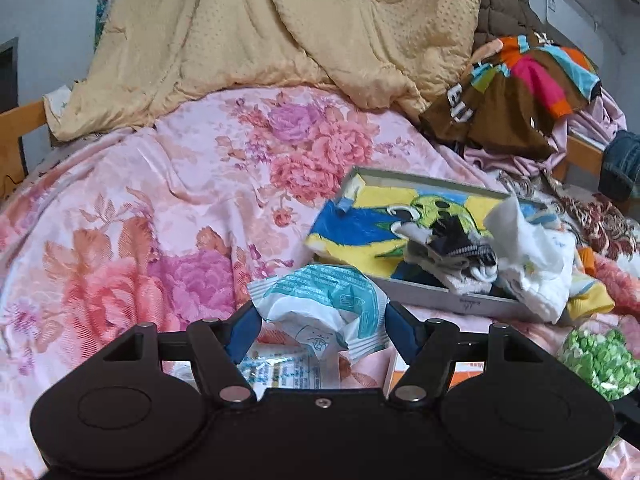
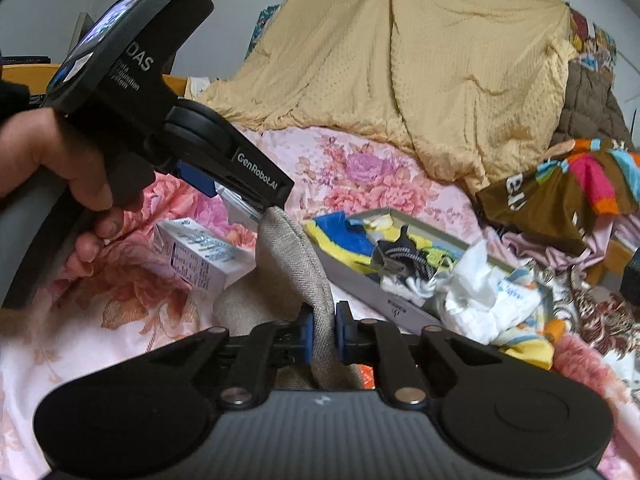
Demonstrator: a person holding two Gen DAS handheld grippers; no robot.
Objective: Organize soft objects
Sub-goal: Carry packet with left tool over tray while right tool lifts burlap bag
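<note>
On the bed with the pink flowery sheet (image 1: 168, 208), the left gripper (image 1: 320, 320) squeezes a white and teal soft packet (image 1: 320, 300) between its blue pads, held up off the sheet. The right gripper (image 2: 322, 334) is clamped tight on a fold of grey-brown cloth (image 2: 296, 256) that stands up between its pads. Just past both, a flat grey box (image 1: 420, 288) lies on the sheet with socks (image 1: 452, 256) and a crumpled white piece (image 1: 528, 256) piled in it. A big tan blanket (image 1: 280, 40) is heaped behind.
</note>
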